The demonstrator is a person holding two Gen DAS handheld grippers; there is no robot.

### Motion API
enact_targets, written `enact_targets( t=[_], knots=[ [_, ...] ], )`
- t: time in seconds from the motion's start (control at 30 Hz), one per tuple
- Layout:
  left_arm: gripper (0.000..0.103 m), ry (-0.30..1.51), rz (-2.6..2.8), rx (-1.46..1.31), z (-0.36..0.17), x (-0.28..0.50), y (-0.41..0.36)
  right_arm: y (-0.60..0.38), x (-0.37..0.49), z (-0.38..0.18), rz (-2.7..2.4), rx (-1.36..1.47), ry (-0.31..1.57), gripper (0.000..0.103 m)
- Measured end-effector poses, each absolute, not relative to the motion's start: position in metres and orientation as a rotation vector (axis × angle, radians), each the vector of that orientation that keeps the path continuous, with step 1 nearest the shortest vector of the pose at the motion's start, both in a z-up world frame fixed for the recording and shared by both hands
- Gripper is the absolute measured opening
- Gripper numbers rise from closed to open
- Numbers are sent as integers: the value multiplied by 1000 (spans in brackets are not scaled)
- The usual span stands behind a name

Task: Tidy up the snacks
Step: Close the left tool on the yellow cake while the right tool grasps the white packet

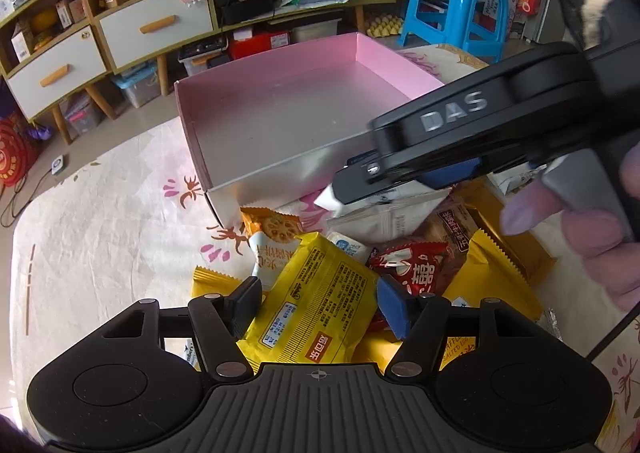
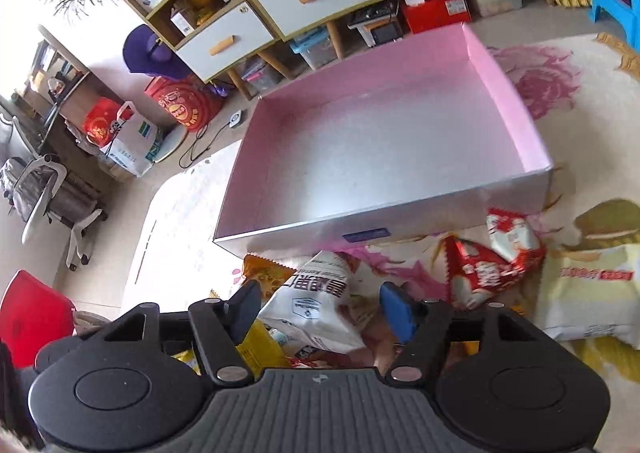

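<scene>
**Operator:** Hovering my left gripper (image 1: 318, 303) over the snack pile on the flowered table cover (image 1: 100, 221). Its jaws are spread with the yellow packet (image 1: 320, 305) lying between them, and neither pad presses on it as far as I can see.

**Observer:** And the box?

**Operator:** The pink box (image 1: 280, 105) sits just beyond the pile, open, with nothing in it, so I judge the sorting has barely started.

**Observer:** Right side?

**Operator:** My right gripper (image 2: 318, 309) has its jaws spread too, straddling the white pouch (image 2: 320, 305). No pinch there either. The red packet (image 2: 480, 273) and a pale yellow bag (image 2: 592, 293) lie further right, near the box's front wall.

**Observer:** Next move?

**Operator:** I'd say close on 1 packet per side, lift clear of the heap, then carry over the box's near wall and release inside. The 2 grippers sit close together, so I should take care they don't collide.
</scene>
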State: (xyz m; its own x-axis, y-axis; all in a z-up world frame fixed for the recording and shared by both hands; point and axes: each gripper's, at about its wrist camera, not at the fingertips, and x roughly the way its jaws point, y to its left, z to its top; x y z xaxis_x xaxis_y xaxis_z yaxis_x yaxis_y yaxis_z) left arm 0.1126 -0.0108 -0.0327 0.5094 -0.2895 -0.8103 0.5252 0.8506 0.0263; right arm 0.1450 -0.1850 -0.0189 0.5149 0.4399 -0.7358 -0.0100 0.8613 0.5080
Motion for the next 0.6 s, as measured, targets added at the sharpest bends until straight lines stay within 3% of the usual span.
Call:
enact_targets(
  t=[0.17,0.23,0.3,0.37,0.43,0.6],
  knots=[
    [62,918,-501,292,-33,108,-11,-178,148,-25,247,481,1013,65],
    [60,925,-499,293,-34,105,-11,-177,148,-26,237,477,1012,63],
    [56,930,-499,292,-34,102,-11,-178,148,-27,227,483,1006,49],
    [47,931,-498,290,-34,99,-10,-181,148,-28,254,520,1019,21],
    [38,935,-499,267,-32,97,-7,-182,147,-27,252,513,1027,16],
    [29,946,-497,216,-29,93,1,-185,140,-19,290,519,1011,3]
  ],
)
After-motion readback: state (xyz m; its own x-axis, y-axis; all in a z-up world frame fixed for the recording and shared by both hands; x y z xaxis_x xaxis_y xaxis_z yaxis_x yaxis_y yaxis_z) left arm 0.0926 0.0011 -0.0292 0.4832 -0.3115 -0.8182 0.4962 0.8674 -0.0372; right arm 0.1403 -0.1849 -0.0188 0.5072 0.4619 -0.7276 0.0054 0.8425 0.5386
